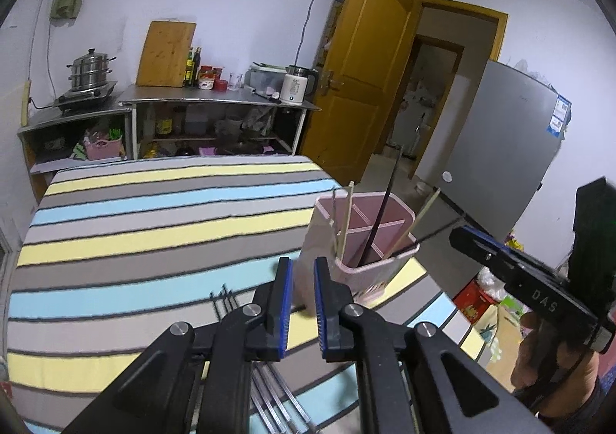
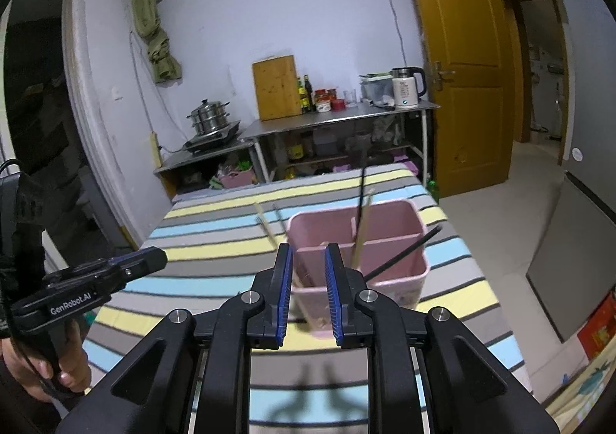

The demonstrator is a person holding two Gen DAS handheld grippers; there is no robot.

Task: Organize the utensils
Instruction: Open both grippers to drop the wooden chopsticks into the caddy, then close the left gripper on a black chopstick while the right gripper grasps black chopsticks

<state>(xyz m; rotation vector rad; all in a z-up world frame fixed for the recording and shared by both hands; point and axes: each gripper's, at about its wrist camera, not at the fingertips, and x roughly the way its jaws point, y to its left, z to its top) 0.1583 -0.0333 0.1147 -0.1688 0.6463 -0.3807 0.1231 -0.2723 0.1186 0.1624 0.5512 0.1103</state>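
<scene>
A pink divided holder (image 1: pixel 369 268) (image 2: pixel 389 241) stands near the striped table's right edge. Wooden chopsticks (image 2: pixel 362 237), a thin metal one and black chopsticks (image 2: pixel 404 251) lean in its compartments. My left gripper (image 1: pixel 302 264) hovers just before the holder's left corner, its jaws close together with nothing between them. Several metal chopsticks (image 1: pixel 277 403) lie on the cloth beneath it. My right gripper (image 2: pixel 308 249) faces the holder's near wall, open and empty. In the left wrist view the right gripper (image 1: pixel 458 236) sits beside the holder, close to a leaning black chopstick (image 1: pixel 435 236).
The table wears a striped cloth (image 1: pixel 154 226). Behind it a steel counter (image 1: pixel 215 97) carries a cutting board, bottles and a kettle (image 1: pixel 296 87), with a steamer pot (image 1: pixel 90 70) to the left. A yellow door (image 1: pixel 365 80) and a grey fridge (image 1: pixel 500 149) stand on the right.
</scene>
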